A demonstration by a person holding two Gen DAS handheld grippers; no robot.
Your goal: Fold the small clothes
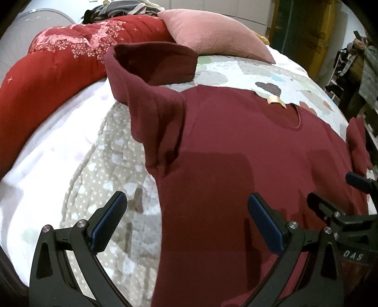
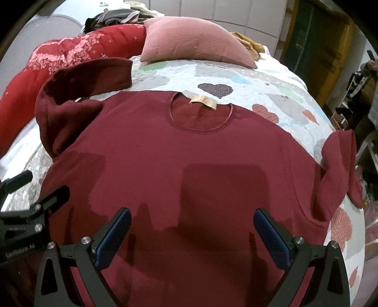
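the bed (image 2: 271, 94) carries the shirt (image 2: 189, 153), spread flat with the neck far, its left sleeve (image 2: 78, 78) bent up. both the left gripper (image 1: 186, 219) and right gripper (image 2: 192, 229) hover wide open, holding nothing. folding seems not begun; next i think each must grasp a sleeve or side edge.

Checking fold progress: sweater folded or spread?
Spread. The sweater lies flat on the bed, neckline showing, both sleeves out sideways.

A bed under a heart-patterned quilt (image 2: 271, 94) fills the room, with a pink pillow (image 2: 193, 44) and a rolled red floral duvet (image 1: 59, 63) (along its left side). Behind stands a pale panelled wall (image 2: 224, 11); a yellowish wooden door (image 1: 314, 35) shows right.
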